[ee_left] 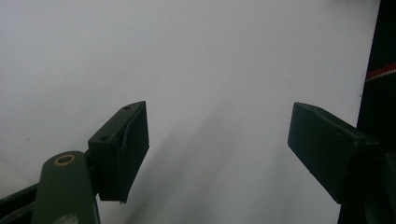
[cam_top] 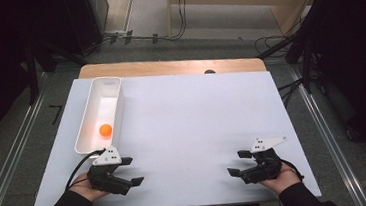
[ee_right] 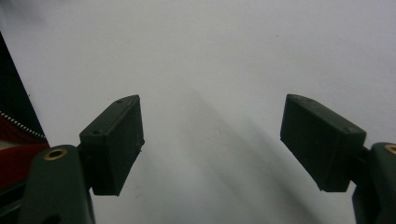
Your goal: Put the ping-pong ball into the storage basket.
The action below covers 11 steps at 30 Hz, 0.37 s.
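Observation:
An orange ball (cam_top: 105, 130) lies inside a long white bin (cam_top: 88, 121) at the table's left side. My left gripper (cam_top: 131, 170) rests near the front edge just below the bin, pointing right, its jaws open with nothing between them. My right gripper (cam_top: 239, 162) sits at the front right, pointing left toward the middle, jaws open and empty too. In the left gripper view the left gripper (ee_left: 217, 135) looks over bare white table (ee_left: 187, 56). The right gripper (ee_right: 212, 135) likewise frames bare white surface in the right gripper view.
A white sheet (cam_top: 192, 117) covers the wooden table (cam_top: 168, 66). Cables and dark stands (cam_top: 296, 48) lie on the floor beyond the far edge. A red and dark garment (ee_right: 14, 140) of the person shows at the front edge.

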Tool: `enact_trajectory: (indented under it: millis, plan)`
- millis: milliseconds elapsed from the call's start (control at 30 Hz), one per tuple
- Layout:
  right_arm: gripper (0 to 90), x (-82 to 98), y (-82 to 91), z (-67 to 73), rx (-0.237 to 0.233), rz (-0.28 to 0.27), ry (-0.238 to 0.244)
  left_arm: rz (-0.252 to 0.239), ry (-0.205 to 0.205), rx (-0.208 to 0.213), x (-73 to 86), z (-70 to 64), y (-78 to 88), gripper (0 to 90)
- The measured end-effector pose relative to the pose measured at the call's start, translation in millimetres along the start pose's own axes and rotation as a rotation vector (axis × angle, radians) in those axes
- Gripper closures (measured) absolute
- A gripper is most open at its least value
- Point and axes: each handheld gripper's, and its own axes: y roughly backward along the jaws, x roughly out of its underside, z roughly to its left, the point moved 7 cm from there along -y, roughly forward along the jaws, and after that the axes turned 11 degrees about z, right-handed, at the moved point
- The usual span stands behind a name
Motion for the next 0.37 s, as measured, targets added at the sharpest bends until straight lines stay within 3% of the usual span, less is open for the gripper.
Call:
enact_trajectory:
  millis: [367]
  plan:
    - [20.1,0.3,-0.4,0.7,0.0,0.006,-0.003,0.016,-0.017,-0.011,2.7,0.4,-4.8,20.8]
